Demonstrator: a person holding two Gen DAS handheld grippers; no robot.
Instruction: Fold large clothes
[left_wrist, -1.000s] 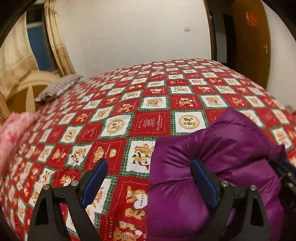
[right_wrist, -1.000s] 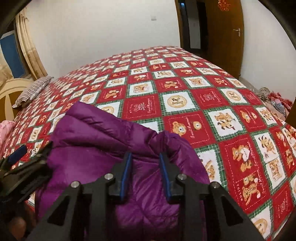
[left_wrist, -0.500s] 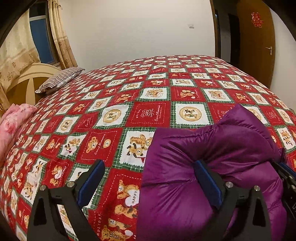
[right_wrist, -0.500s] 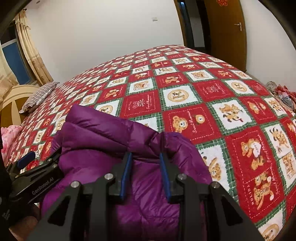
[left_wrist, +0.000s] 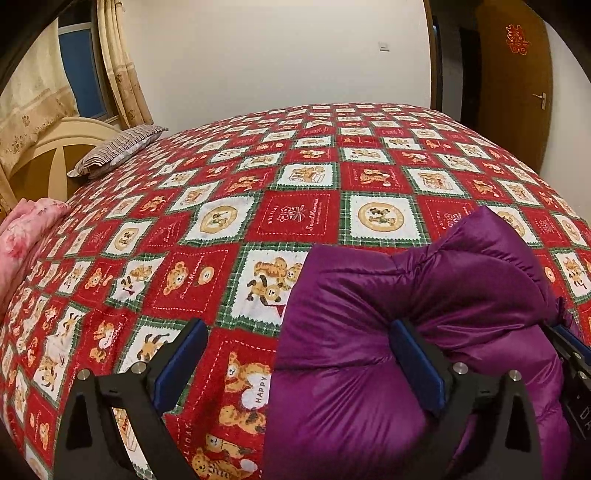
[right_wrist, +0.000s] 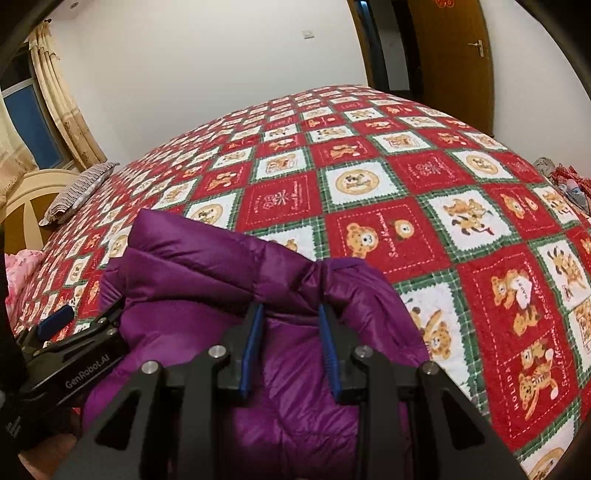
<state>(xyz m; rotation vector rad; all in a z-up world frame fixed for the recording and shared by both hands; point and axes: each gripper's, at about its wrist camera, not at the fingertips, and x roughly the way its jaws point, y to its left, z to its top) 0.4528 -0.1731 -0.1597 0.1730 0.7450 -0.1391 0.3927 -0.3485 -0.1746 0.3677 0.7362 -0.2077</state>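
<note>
I am looking down at a purple puffer jacket (left_wrist: 424, 332) bunched in a thick bundle on the near part of the bed, lying on the red, white and green teddy-bear bedspread (left_wrist: 295, 221).

My left claw (left_wrist: 299, 358) is standing wide; its jaws have just been opening. The left edge of the jacket is lying between them: the right pad is sunk against the puffy fabric, while the left pad is hanging clear over the bedspread, so nothing is being squeezed there.

My right claw (right_wrist: 290, 349) is standing narrow, and its two blue pads are pinching a gathered fold of the jacket (right_wrist: 221, 277) between them; the fabric is creasing where it enters the jaws. In the right wrist view the left claw (right_wrist: 70, 332) is sitting just beside the jacket's left edge.

Farther off, a striped pillow (left_wrist: 118, 151) is lying at the far left edge of the bed beside a cream headboard (left_wrist: 55, 147), and a pink floral cloth (left_wrist: 26, 229) is sitting at the left edge. Curtains (left_wrist: 122, 74) are hanging by a window, and a brown door (left_wrist: 517, 85) is standing at the far right.
</note>
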